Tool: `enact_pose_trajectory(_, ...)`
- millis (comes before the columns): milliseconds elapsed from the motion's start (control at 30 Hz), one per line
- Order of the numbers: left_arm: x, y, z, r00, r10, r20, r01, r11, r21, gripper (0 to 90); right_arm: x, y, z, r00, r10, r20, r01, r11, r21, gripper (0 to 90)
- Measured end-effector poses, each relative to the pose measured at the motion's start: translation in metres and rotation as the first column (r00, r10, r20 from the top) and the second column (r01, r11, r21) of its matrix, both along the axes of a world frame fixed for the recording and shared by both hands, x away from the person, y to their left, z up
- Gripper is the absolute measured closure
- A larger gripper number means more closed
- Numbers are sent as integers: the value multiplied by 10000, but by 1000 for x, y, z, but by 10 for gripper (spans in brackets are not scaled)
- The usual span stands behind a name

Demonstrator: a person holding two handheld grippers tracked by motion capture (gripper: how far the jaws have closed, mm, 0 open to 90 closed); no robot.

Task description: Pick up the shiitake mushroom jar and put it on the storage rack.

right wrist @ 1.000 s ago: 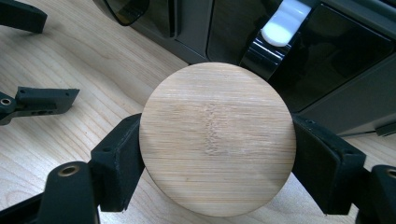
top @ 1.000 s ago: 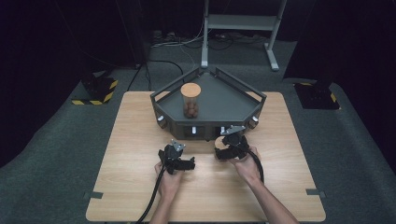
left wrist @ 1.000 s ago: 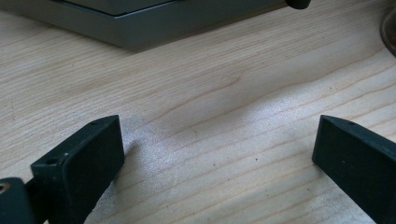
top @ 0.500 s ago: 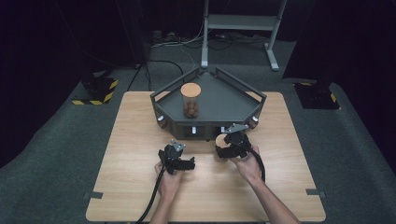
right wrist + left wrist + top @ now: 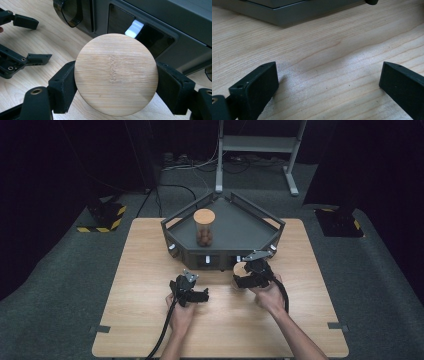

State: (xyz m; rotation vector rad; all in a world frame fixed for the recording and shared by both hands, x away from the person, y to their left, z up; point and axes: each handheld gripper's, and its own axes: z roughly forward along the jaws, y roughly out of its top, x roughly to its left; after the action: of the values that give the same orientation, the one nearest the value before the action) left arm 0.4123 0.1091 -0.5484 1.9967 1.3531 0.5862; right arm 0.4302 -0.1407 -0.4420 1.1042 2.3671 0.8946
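Right hand-held gripper [image 5: 116, 82] pinching round wooden lid [image 5: 116, 74] by edges; left hand-held gripper [image 5: 329, 85] gaping wide, empty, over counter [image 5: 332, 50]. Risk: lid slipping out, grip being thin.

Both forearms, entering from the bottom centre of the high view, are bare, with no sleeves showing. The left gripper [image 5: 189, 290] and right gripper [image 5: 254, 274] are black, angular frames with blocky matte pads, small screw holes and brass-coloured pivot bushings. A thick black cable trails from each, and the right gripper carries a grey three-cornered plate on top.
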Motion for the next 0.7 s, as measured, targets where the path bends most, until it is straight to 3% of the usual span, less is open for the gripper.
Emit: enact_pose_trajectory(700,0,0,0,10000,-1,1,1,10000,0,22,-3,-12,32,9994,239,236,-249,9988,430,240)
